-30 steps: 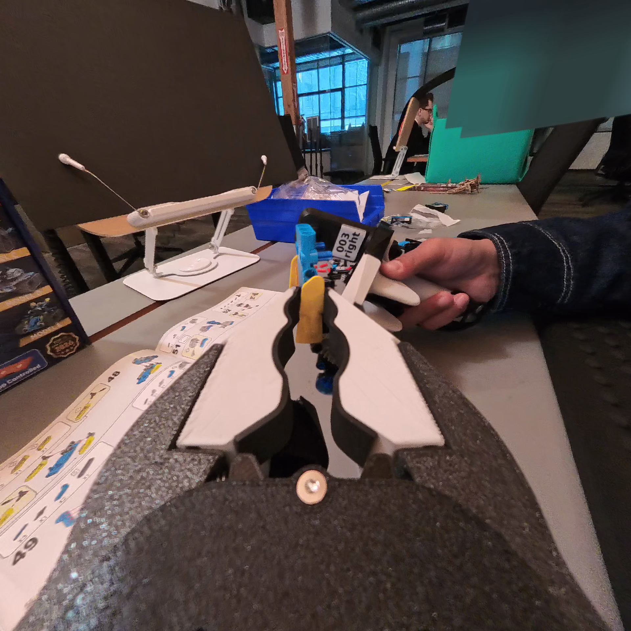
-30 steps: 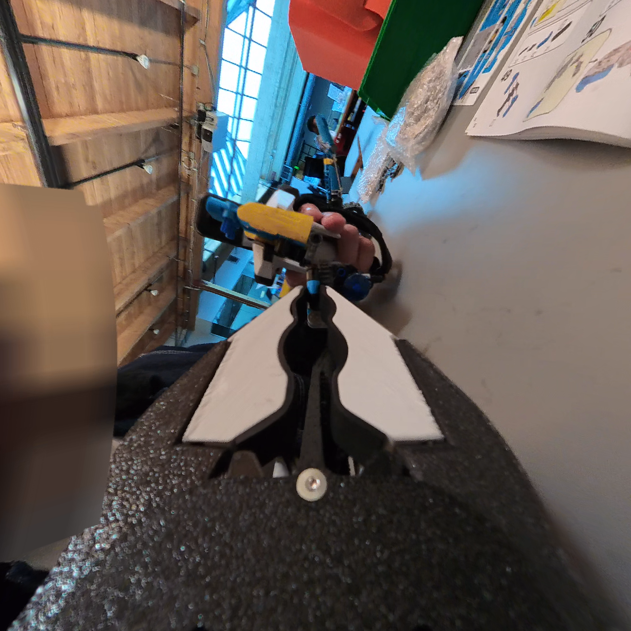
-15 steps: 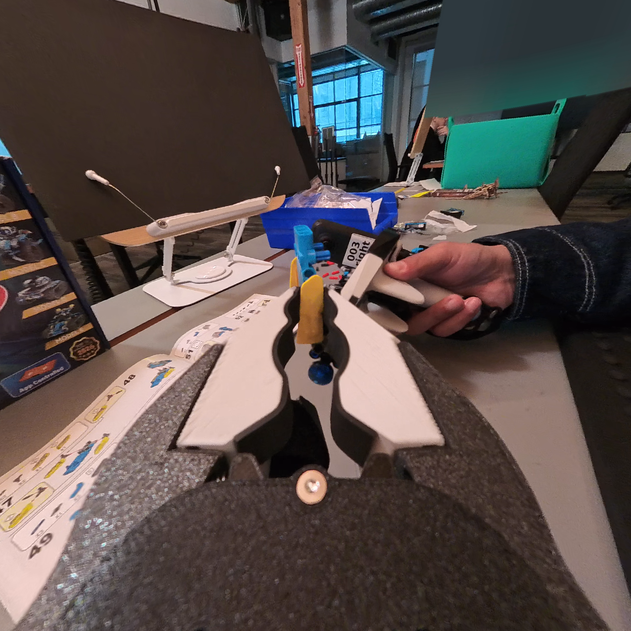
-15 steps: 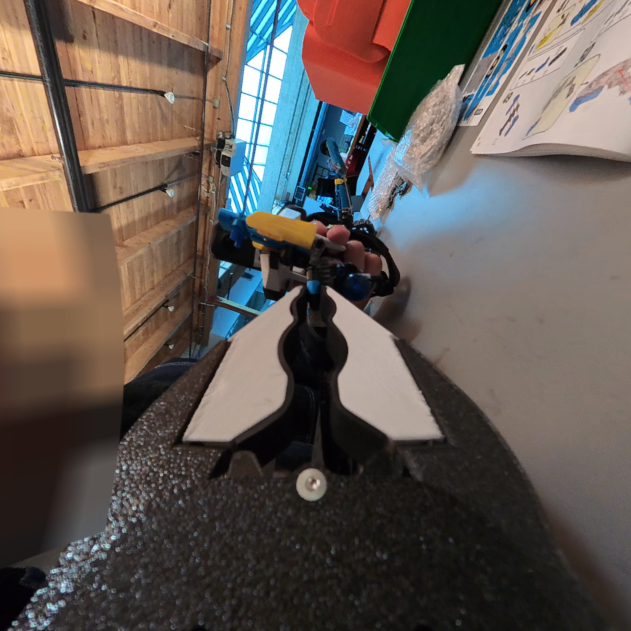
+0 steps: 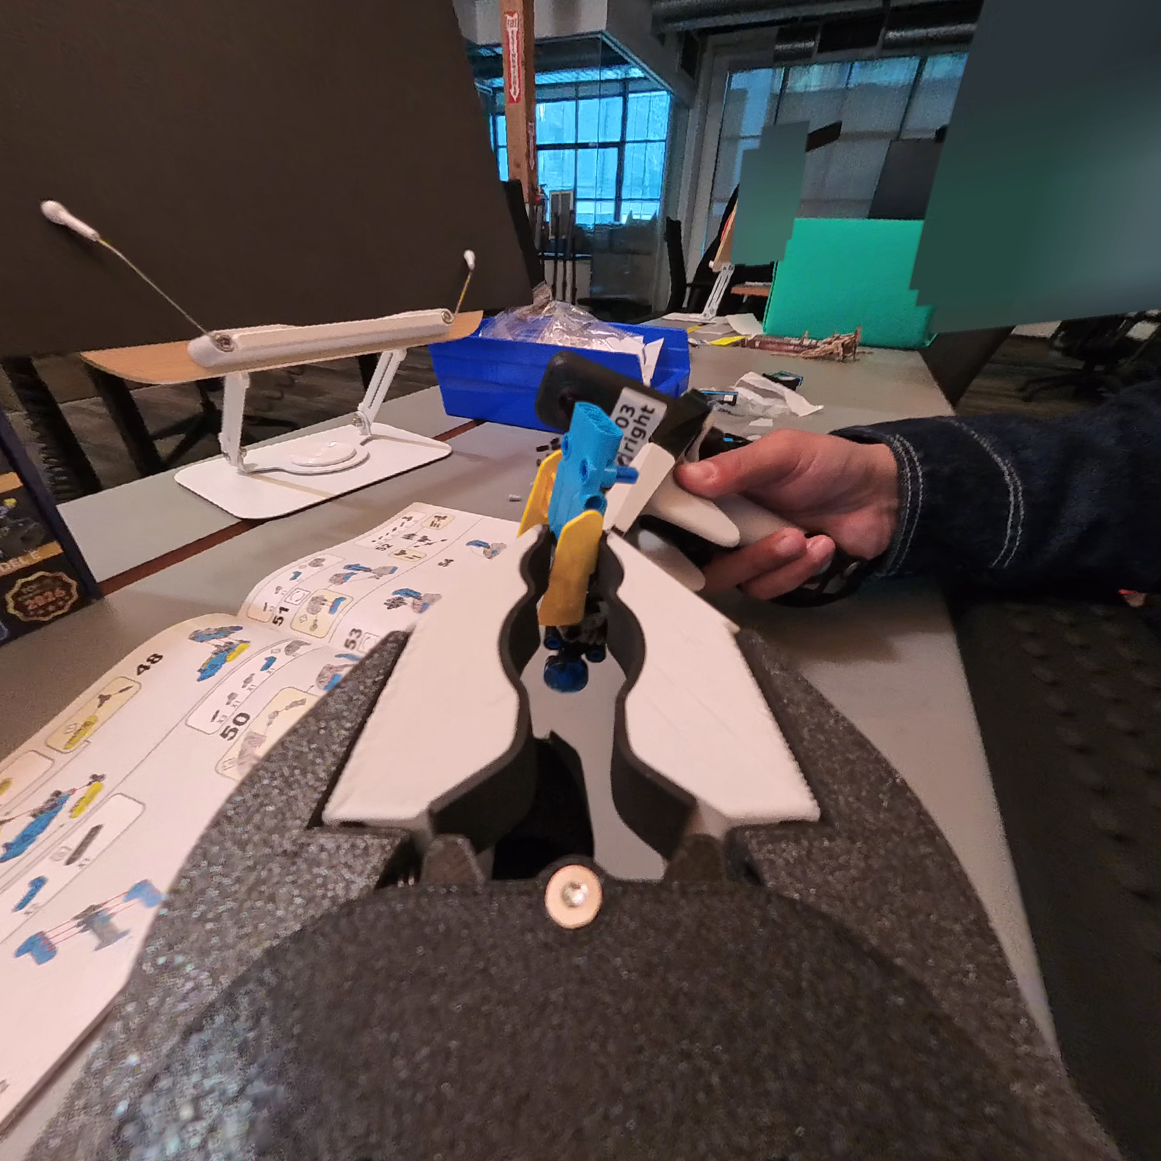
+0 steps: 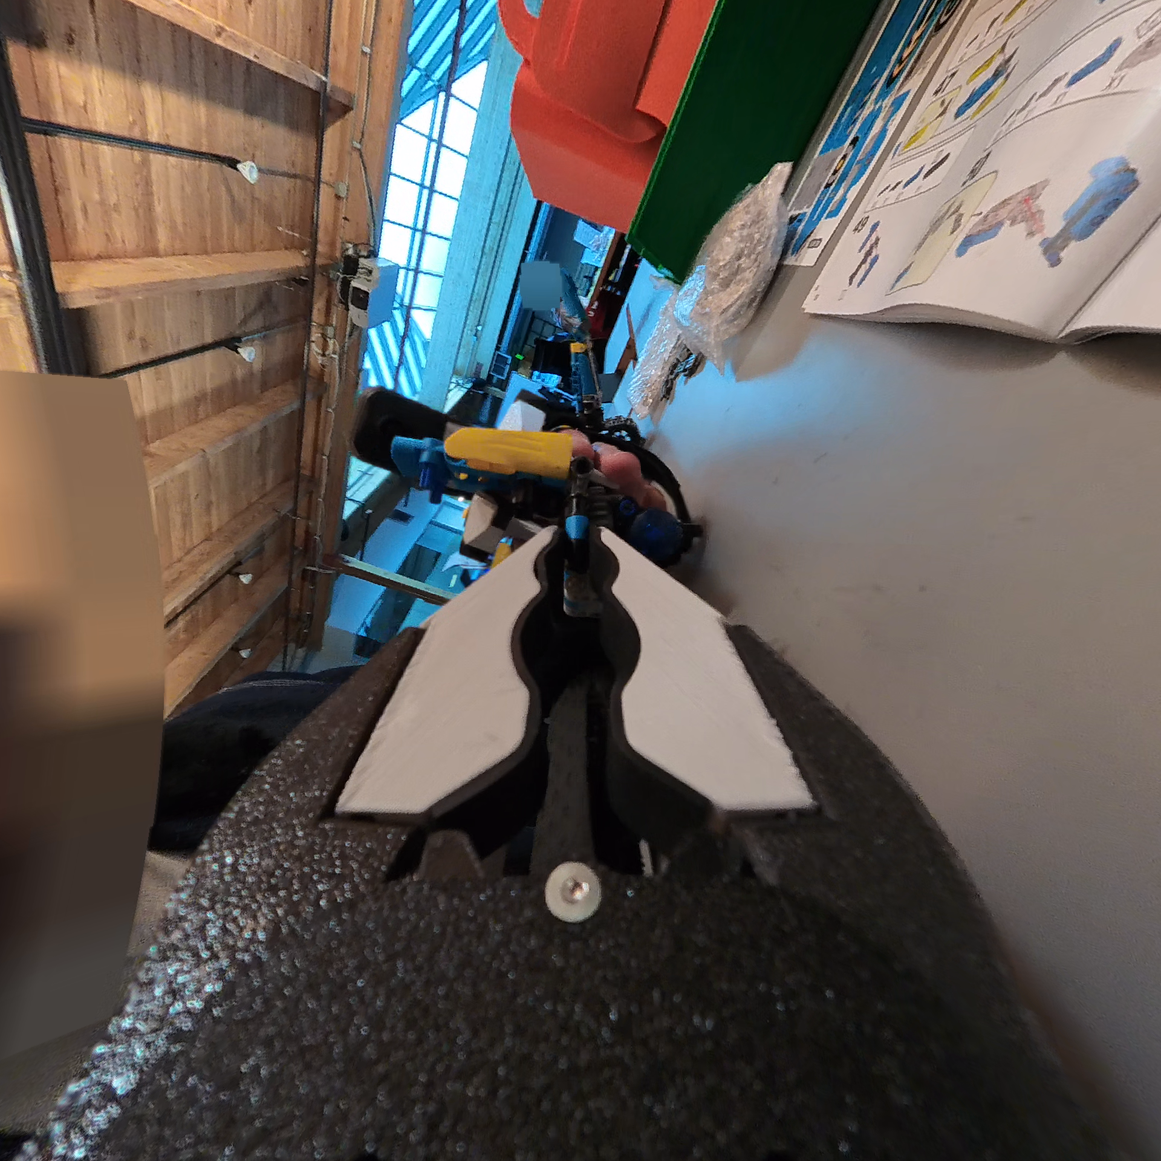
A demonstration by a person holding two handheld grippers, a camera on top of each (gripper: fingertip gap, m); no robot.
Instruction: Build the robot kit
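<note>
The grey table is cut off at the frame edges, and the open instruction booklet is partly hidden behind the left gripper body. A blue and yellow brick model is held above the table between both grippers; its lower end is obscured by the fingers. The left gripper is clamped on the yellow part, and the right gripper appears pinched on a thin dark and blue piece, contact blurred.
</note>
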